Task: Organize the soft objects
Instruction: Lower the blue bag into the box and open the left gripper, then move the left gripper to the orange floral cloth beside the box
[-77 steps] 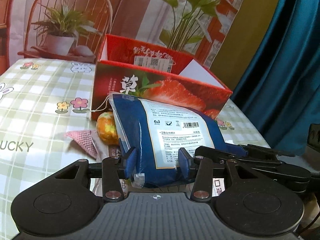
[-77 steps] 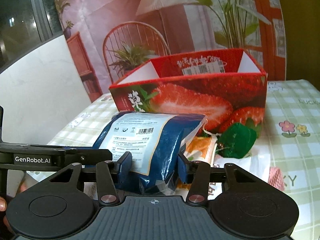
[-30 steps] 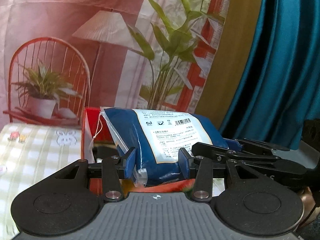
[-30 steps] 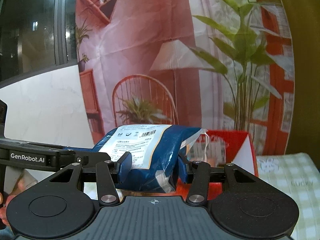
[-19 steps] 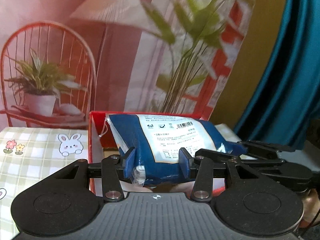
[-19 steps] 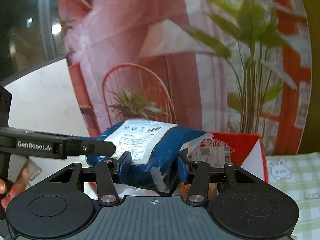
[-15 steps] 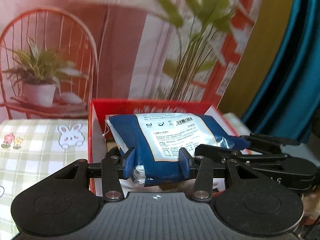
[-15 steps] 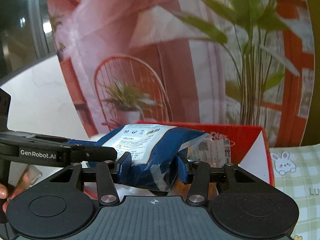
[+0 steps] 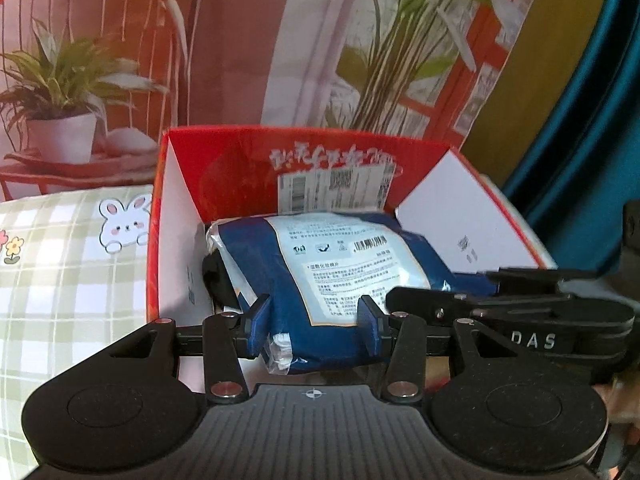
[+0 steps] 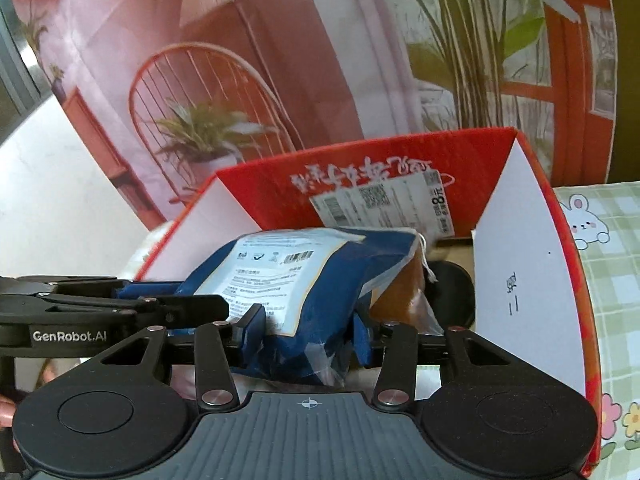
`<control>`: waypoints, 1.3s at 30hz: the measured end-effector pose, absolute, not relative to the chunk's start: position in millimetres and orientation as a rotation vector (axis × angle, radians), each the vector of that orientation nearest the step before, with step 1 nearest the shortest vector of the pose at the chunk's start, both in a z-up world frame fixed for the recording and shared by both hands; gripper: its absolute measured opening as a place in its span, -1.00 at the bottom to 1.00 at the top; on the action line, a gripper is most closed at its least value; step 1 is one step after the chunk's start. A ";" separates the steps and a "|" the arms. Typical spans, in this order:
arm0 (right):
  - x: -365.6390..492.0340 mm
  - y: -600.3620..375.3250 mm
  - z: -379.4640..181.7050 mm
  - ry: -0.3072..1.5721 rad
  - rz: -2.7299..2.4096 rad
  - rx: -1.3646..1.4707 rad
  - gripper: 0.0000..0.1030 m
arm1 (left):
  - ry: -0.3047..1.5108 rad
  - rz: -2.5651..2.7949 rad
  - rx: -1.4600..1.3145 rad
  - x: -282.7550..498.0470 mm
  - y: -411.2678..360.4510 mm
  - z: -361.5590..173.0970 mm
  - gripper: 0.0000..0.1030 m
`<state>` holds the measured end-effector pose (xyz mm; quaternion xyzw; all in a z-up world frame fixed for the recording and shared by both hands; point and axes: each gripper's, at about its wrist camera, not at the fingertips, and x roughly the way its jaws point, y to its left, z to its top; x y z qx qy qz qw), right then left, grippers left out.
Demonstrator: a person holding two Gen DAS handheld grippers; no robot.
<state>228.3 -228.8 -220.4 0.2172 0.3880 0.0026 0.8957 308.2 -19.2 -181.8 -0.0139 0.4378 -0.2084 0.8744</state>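
A blue soft bag point(image 9: 332, 264) with a white printed label hangs low inside the open red strawberry box point(image 9: 240, 168), between its white side flaps. My left gripper point(image 9: 314, 320) is shut on the bag's near end, its blue pads pressing into both sides. In the right wrist view my right gripper point(image 10: 308, 324) is shut on the same blue bag point(image 10: 304, 280) from the other end, inside the red box point(image 10: 280, 188). Each gripper's black body shows side-on in the other's view.
Under the bag in the box lie a black object point(image 10: 452, 284) and an orange packet point(image 10: 396, 288). A green checked tablecloth point(image 9: 72, 264) with bunny prints surrounds the box. A printed backdrop stands behind, with a teal curtain point(image 9: 592, 140) to the right.
Both grippers have carried the blue bag forward and down, from above the box's rim into the box. Both views have tilted downward, so the box's inside now shows.
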 end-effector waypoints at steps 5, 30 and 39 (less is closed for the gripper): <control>230.9 -225.3 -222.3 0.843 0.002 0.409 -0.19 | 0.935 -0.443 -0.027 306.1 -17.2 -184.8 -0.07; 182.2 -200.7 -177.0 0.726 -0.126 0.105 0.99 | 0.745 -0.305 0.060 249.6 -11.6 -137.8 0.99; 146.2 -193.4 -166.7 0.658 -0.132 0.125 0.99 | 0.710 -0.283 0.115 212.8 -16.7 -133.2 1.00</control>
